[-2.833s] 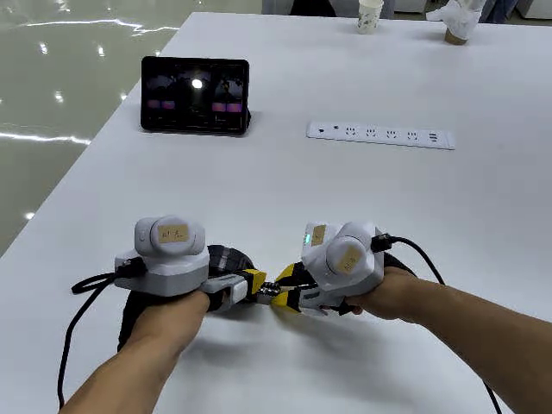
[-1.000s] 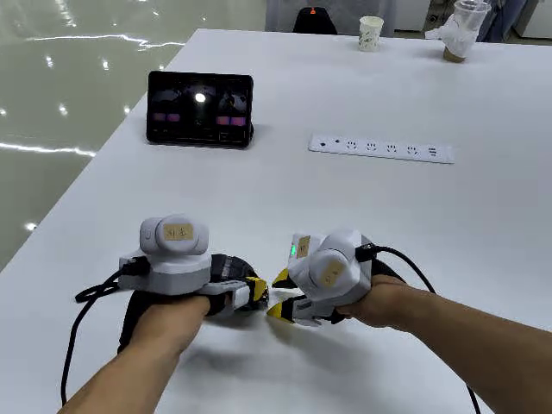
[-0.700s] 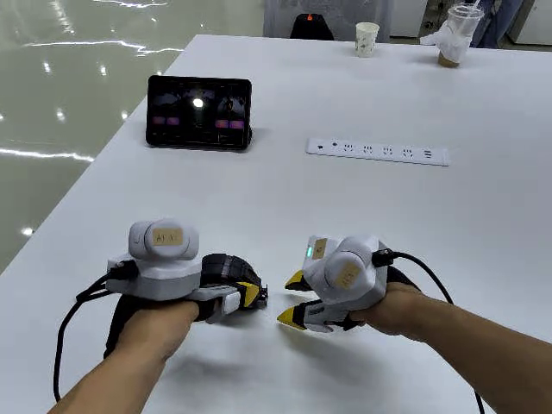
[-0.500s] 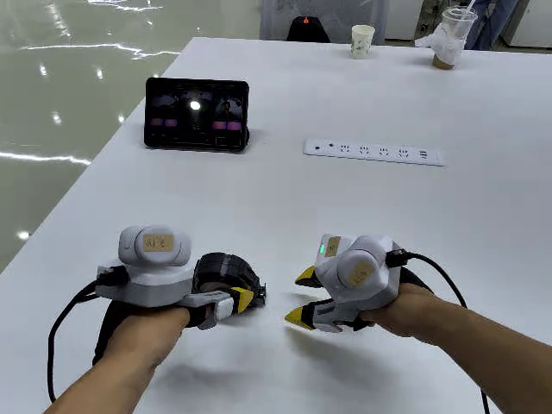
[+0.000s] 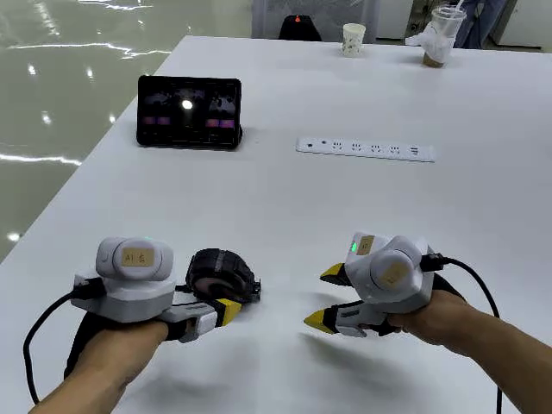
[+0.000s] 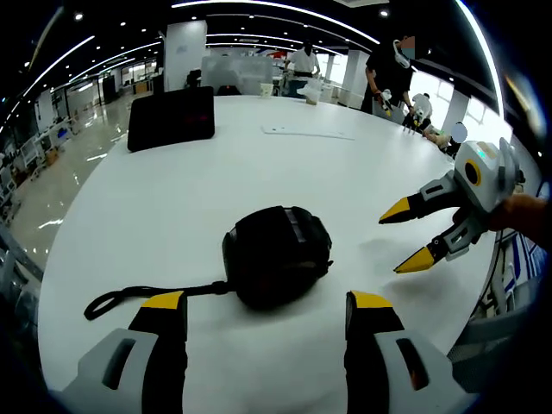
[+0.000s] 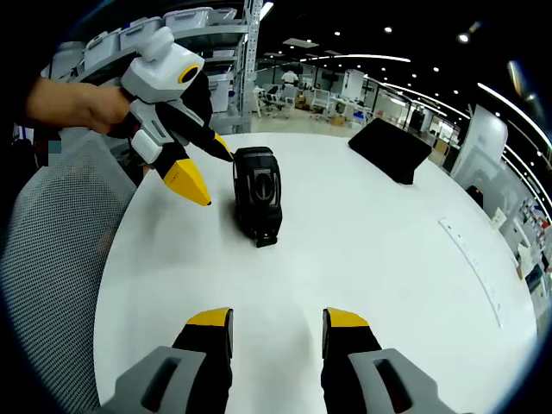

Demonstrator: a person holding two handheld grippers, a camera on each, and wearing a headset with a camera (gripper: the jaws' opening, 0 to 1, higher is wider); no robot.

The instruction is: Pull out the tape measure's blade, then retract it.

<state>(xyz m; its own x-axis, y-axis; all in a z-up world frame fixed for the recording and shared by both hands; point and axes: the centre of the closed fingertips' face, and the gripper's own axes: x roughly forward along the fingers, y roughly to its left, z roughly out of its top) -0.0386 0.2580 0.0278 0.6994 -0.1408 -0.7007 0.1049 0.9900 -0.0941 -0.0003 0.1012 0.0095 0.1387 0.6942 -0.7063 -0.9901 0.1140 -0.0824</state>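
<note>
A black tape measure (image 5: 220, 274) lies on the white table (image 5: 285, 207) with no blade showing. My left gripper (image 5: 220, 295) is open just behind it, fingers either side of its near end without touching. From the left gripper view the tape measure (image 6: 278, 256) sits just beyond the open left gripper (image 6: 267, 302), its wrist strap (image 6: 112, 300) trailing left. My right gripper (image 5: 325, 297) is open and holds nothing, a hand's width right of the case. The right gripper view has the tape measure (image 7: 257, 194) ahead of the right gripper (image 7: 278, 319), with the left gripper (image 7: 210, 171) beside it.
A dark tablet (image 5: 189, 112) stands at the back left and a white power strip (image 5: 362, 147) lies at mid-table. Paper cups (image 5: 352, 39) stand at the far edge. The table's left edge (image 5: 52, 216) runs close to my left hand. Cables trail from both grippers.
The right gripper opened at the tape measure's mouth and drew away to the right. The left gripper let go of the case and backed off left. The case stays on the table.
</note>
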